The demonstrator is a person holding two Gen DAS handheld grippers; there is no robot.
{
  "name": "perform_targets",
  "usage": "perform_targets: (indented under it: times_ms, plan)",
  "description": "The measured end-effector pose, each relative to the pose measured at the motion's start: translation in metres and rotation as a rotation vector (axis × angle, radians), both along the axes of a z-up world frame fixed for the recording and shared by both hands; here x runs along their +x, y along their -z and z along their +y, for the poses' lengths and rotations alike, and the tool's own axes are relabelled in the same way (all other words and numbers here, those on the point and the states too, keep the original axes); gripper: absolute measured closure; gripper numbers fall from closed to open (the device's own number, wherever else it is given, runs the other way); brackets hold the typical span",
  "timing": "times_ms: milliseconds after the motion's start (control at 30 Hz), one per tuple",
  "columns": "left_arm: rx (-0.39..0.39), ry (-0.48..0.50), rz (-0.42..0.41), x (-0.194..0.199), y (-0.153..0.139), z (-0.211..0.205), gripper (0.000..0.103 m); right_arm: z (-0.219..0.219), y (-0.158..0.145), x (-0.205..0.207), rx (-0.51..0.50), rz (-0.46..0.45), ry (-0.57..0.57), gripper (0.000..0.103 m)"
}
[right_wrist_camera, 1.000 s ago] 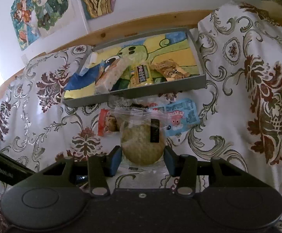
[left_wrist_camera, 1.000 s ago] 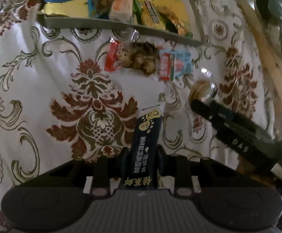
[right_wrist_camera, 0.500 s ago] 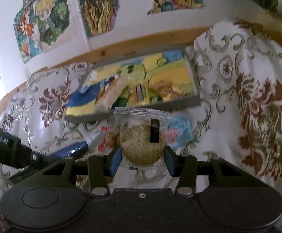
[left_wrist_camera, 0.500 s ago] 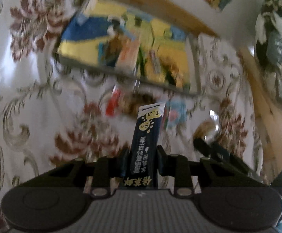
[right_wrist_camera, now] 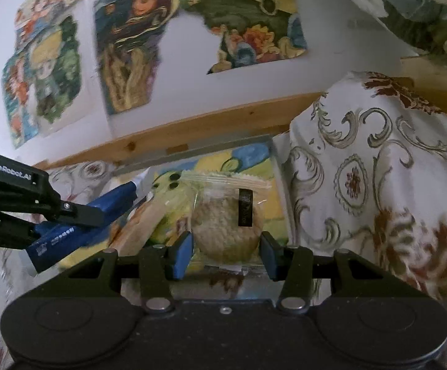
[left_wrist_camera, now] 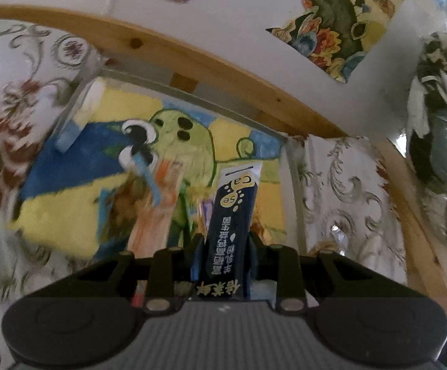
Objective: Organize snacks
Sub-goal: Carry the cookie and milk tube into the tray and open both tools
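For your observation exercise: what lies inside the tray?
Inside the tray a painted green cartoon lining shows, plus blurred snack packets. The blue packet and both grippers cover the rest.

The tray (left_wrist_camera: pixel 291 185) has grey walls and a painted floor: a green cartoon creature on yellow and blue patches. The stick packet (left_wrist_camera: pixel 232 215) is dark navy with white lettering, yellow dots and a white end; the round biscuit (right_wrist_camera: pixel 225 231) is pale tan in clear wrap with a black label. The cloth (right_wrist_camera: pixel 377 185) is white with olive scrolls and maroon flowers.
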State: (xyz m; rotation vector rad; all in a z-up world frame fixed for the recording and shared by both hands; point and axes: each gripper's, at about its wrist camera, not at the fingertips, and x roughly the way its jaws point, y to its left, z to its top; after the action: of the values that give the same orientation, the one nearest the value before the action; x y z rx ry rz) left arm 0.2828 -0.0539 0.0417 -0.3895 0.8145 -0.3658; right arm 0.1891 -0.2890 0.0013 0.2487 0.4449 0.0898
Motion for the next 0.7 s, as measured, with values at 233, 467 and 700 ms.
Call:
perform_targets:
  times_ms: [233, 467, 700]
  plan:
    - [0.016, -0.014, 0.019, 0.048, 0.020, -0.022, 0.071, 0.000, 0.005, 0.057, 0.004, 0.012, -0.010, 0.054]
    - [0.078, -0.014, 0.020, 0.064, 0.032, -0.032, 0.071, -0.001, 0.019, 0.087, -0.009, 0.077, -0.012, 0.054]
    - [0.148, -0.004, 0.028, 0.064, 0.032, -0.036, 0.064, -0.001, 0.029, 0.087, -0.032, 0.098, -0.003, 0.043]
